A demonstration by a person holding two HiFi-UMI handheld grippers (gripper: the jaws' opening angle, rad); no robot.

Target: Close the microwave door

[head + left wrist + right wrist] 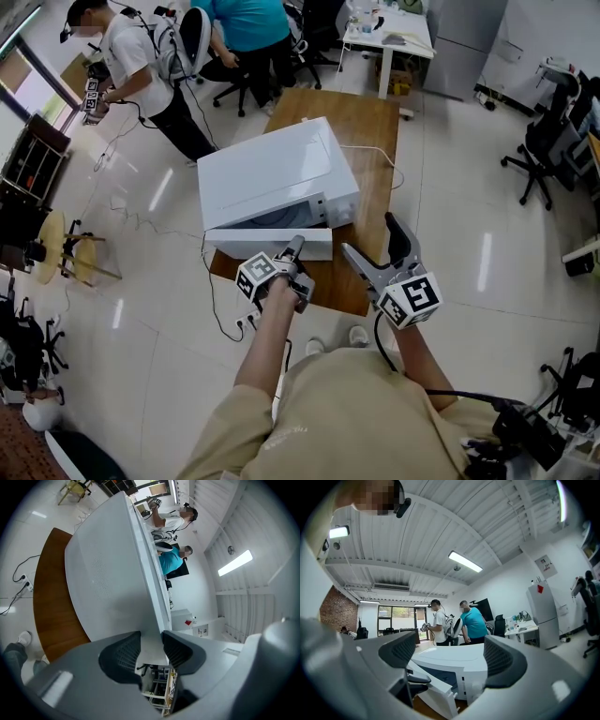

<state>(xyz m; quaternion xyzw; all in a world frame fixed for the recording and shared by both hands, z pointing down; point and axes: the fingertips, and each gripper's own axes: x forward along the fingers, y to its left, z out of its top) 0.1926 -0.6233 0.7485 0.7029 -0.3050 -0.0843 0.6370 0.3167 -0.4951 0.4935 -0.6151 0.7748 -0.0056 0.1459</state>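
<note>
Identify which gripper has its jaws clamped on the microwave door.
The left gripper: its jaws pinch the edge of the open microwave door. The right gripper hangs beside it, jaws wide apart and empty.

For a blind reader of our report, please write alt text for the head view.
The left gripper is shut on the edge of the open door of a white microwave, which stands on a wooden table. The right gripper hangs open beside it, empty.

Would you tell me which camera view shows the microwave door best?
The head view: the whole microwave door shows, ajar, with the left gripper clamped on it. The left gripper view gives only a close-up between its jaws; the right gripper view catches part of it.
</note>
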